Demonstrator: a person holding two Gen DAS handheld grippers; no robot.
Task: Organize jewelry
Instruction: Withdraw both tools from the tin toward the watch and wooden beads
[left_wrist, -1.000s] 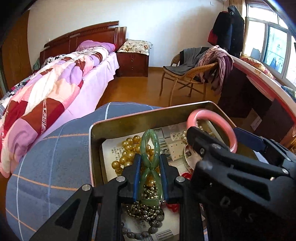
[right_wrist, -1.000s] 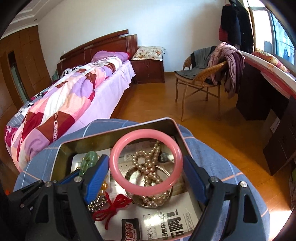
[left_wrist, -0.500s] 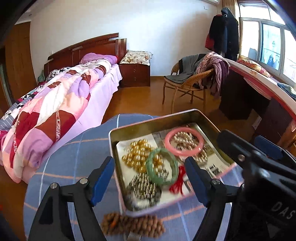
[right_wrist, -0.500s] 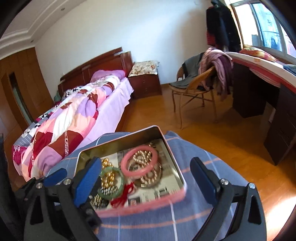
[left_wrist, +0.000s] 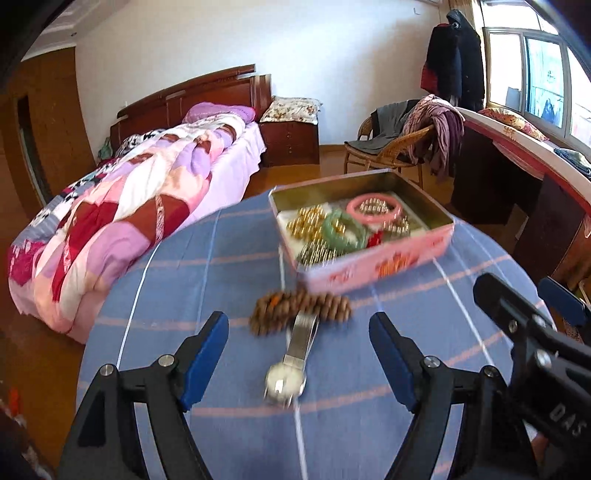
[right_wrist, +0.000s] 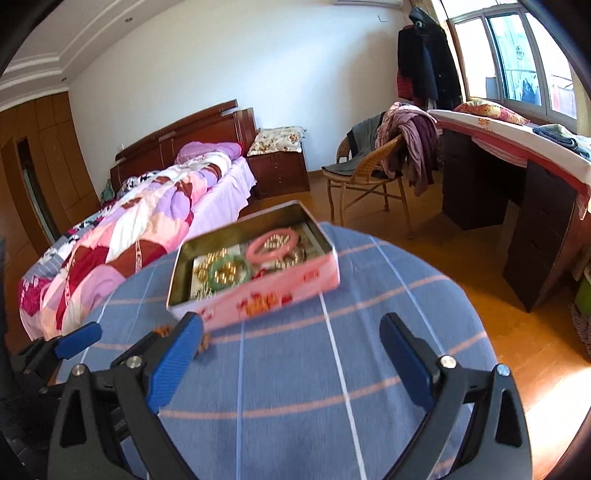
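Note:
A pink tin box (left_wrist: 388, 264) (right_wrist: 258, 299) stands on the round blue-clothed table (left_wrist: 221, 266). Inside it lie a pink bangle (left_wrist: 375, 208) (right_wrist: 273, 242), a green bangle (left_wrist: 341, 230) (right_wrist: 227, 271), gold beads (left_wrist: 308, 223) and silver beads (left_wrist: 317, 253). In front of the box lie a brown bead bracelet (left_wrist: 299, 308) and a silver wristwatch (left_wrist: 286, 380). My left gripper (left_wrist: 299, 356) is open and empty, drawn back from the box, with the watch between its fingers' line. My right gripper (right_wrist: 291, 354) is open and empty, short of the box.
A bed with a patchwork quilt (left_wrist: 122, 214) runs along the left. A wicker chair with clothes (right_wrist: 373, 173) and a dark desk (right_wrist: 517, 192) stand to the right, over wooden floor. The right gripper's arm (left_wrist: 535, 354) shows at the left wrist view's right edge.
The left gripper let go of the green bangle and the right of the pink one, both left in the tin. Both grippers opened and drew back from the box.

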